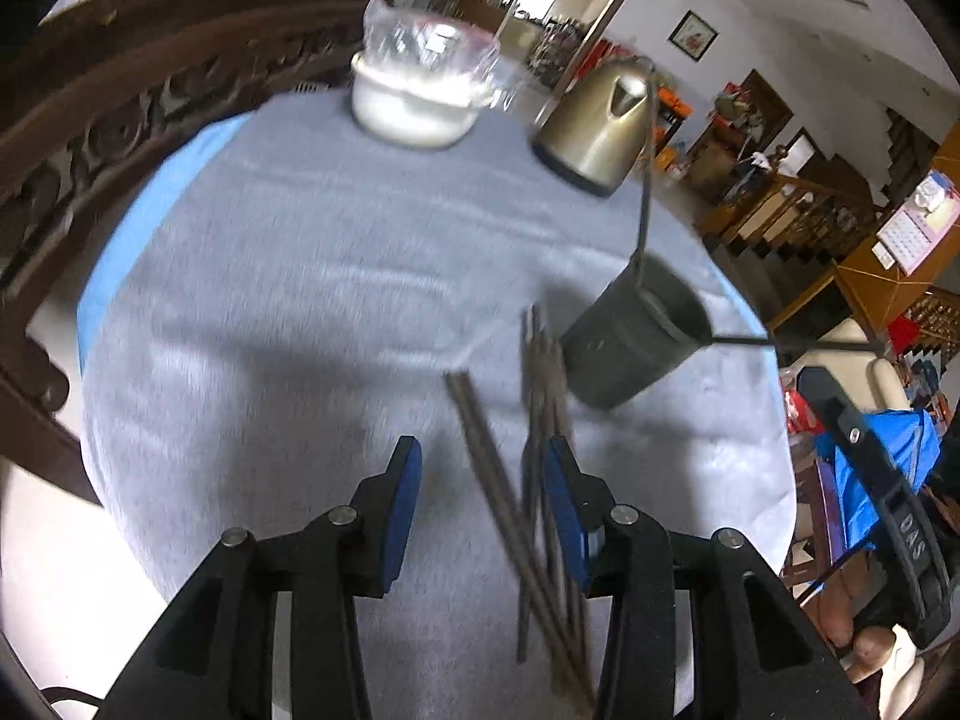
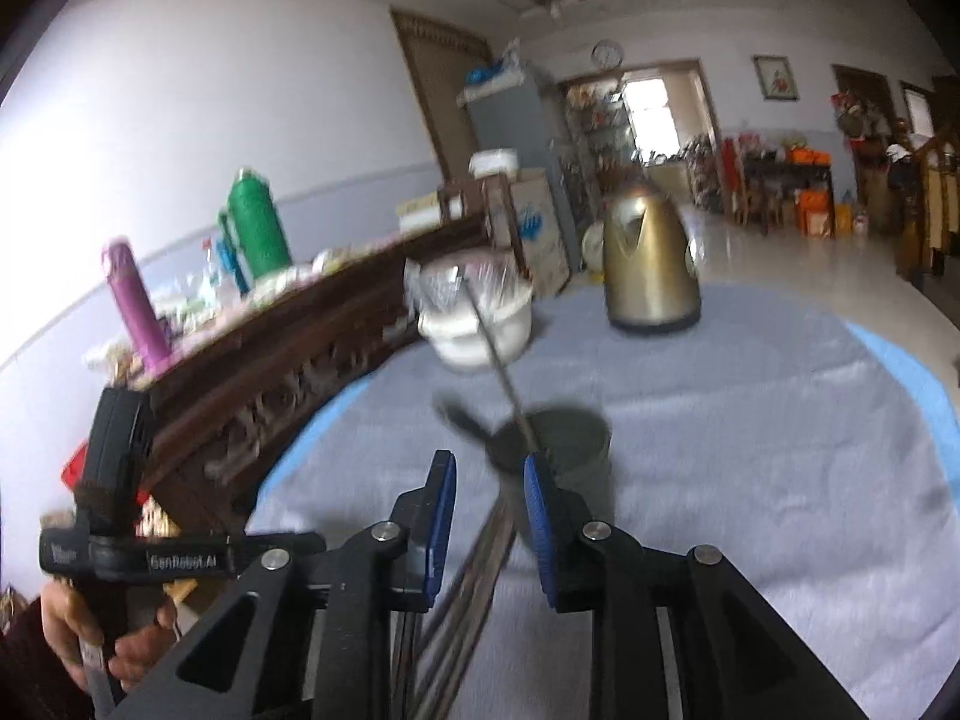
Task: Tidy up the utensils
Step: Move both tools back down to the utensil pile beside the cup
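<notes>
Chopsticks [image 1: 543,480] lay in a loose dark bundle on the grey cloth [image 1: 288,276], and we saw them running from about six o'clock up toward the dark round holder [image 1: 630,342] at roughly three o'clock of the left wrist view. One stick splayed away toward eleven o'clock from the rest. Our left gripper [image 1: 480,516] hung over them with its jaws partly apart; the bundle passed close by the right-hand blue pad [image 1: 561,516], but blur kept us from telling whether that pad touched it, and the other pad stood clear. Nothing was clamped.

In the right wrist view our right gripper [image 2: 486,522] also stood somewhat apart, the chopsticks [image 2: 480,558] lying on the cloth [image 2: 750,420] between and below its blue pads [image 2: 537,516], unpinched. Beyond its tips, at twelve o'clock, sat the holder [image 2: 564,450] with a thin metal handle [image 2: 498,354] and a dark utensil [image 2: 465,417] sticking out of it. Farther off at twelve o'clock stood a white bowl covered in clear film [image 2: 480,318], and at one o'clock a brass-coloured kettle [image 2: 648,264]. At eight o'clock a hand [image 2: 90,630] gripped the left tool's handle.
</notes>
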{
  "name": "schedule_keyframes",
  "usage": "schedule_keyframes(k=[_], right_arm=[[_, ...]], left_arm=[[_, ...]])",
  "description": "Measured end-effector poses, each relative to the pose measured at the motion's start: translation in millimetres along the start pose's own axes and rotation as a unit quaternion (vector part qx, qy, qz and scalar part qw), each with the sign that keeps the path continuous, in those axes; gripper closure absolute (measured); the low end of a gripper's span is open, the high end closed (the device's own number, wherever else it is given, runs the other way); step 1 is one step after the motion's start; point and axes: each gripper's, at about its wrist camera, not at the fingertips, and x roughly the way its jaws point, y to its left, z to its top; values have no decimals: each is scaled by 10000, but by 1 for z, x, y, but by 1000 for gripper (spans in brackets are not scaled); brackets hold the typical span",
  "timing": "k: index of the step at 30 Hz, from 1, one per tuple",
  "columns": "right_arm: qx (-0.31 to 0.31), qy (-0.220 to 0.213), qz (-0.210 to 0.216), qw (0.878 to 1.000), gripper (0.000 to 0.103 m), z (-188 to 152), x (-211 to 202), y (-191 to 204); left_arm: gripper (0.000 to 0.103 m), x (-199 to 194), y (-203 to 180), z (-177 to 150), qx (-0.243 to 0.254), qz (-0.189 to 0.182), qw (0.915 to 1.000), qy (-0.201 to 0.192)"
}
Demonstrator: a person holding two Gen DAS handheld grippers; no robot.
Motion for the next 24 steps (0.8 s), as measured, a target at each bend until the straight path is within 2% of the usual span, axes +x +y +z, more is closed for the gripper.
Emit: schedule_keyframes(k=[4, 11, 17, 19, 24], right_arm=[[-111, 376, 74, 9992, 76, -21, 11, 9], [186, 746, 227, 9968, 76, -58, 24, -2], [173, 1101, -212, 9935, 76, -62, 35, -7], [193, 1061, -106, 9941, 76, -56, 32, -7], [526, 656, 653, 9943, 76, -34, 27, -12]], left_arm=[[60, 8, 2, -10, 75, 102, 9998, 161], [60, 23, 4, -27, -7, -16, 9991, 425], [60, 35, 3, -41, -76, 40, 9979, 642], [60, 35, 2, -44, 10, 143, 9976, 680], [60, 36, 6, -50, -64, 245, 9967, 768]])
